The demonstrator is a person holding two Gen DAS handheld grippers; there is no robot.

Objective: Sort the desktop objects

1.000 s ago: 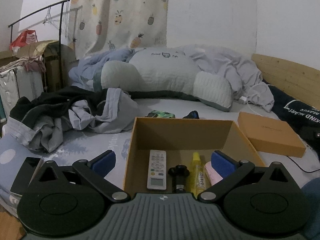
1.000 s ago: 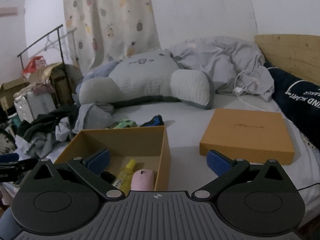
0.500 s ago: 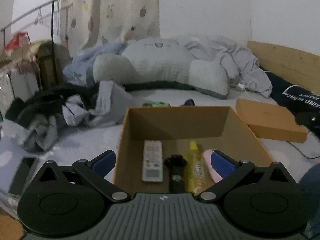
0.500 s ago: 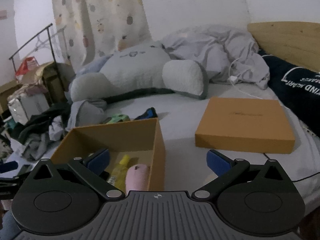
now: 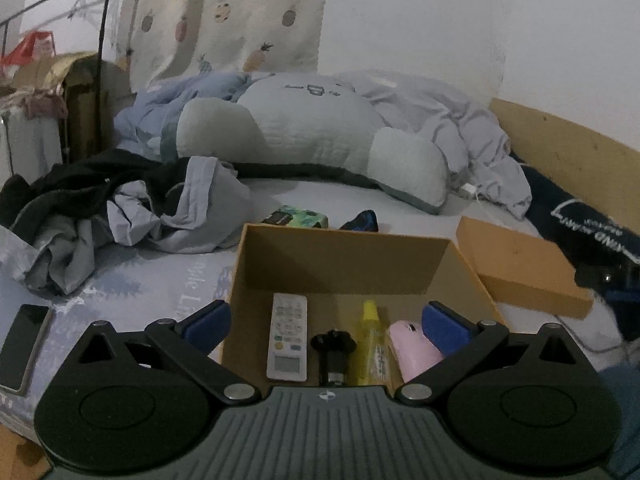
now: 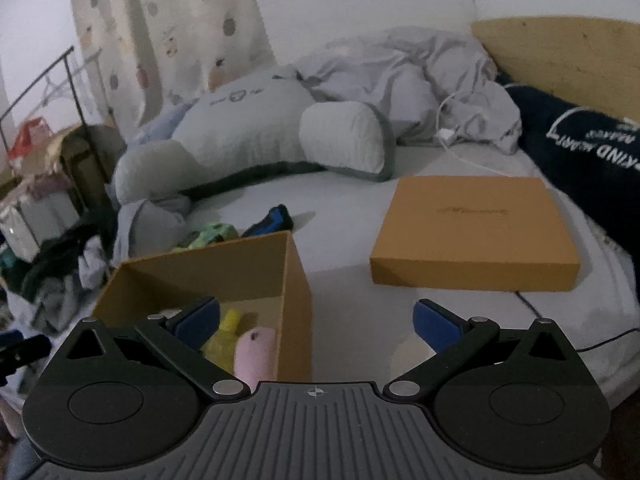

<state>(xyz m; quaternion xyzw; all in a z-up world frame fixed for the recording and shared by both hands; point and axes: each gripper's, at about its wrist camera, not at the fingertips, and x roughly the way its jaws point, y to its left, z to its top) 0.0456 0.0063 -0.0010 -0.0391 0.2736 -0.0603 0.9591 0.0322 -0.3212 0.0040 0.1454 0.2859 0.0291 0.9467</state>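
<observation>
An open orange box [image 5: 344, 260] sits on the bed and holds a white remote [image 5: 288, 336], a small black item [image 5: 334, 350], a yellow bottle [image 5: 372, 340] and a pink mouse [image 5: 414, 346]. My left gripper [image 5: 326, 322] hovers open over the box's near edge, holding nothing. In the right wrist view the same box [image 6: 296, 288] is at lower left, with the yellow bottle [image 6: 224, 338] and pink mouse [image 6: 256, 350] showing. My right gripper [image 6: 316, 320] is open and straddles the box's right wall. A green packet [image 5: 298, 217] and a blue-black item [image 5: 360, 221] lie behind the box.
The box's orange lid [image 6: 476, 232] lies flat to the right. A phone [image 5: 24, 340] rests at the bed's left edge. Crumpled clothes [image 5: 132, 204] pile on the left, a large pillow [image 5: 312, 136] and blanket at the back, a dark garment [image 6: 588, 152] and white cable on the right.
Both views shifted a little as the grippers moved. The right gripper swung so the lid sits more central. Both stayed open and the box contents did not move.
</observation>
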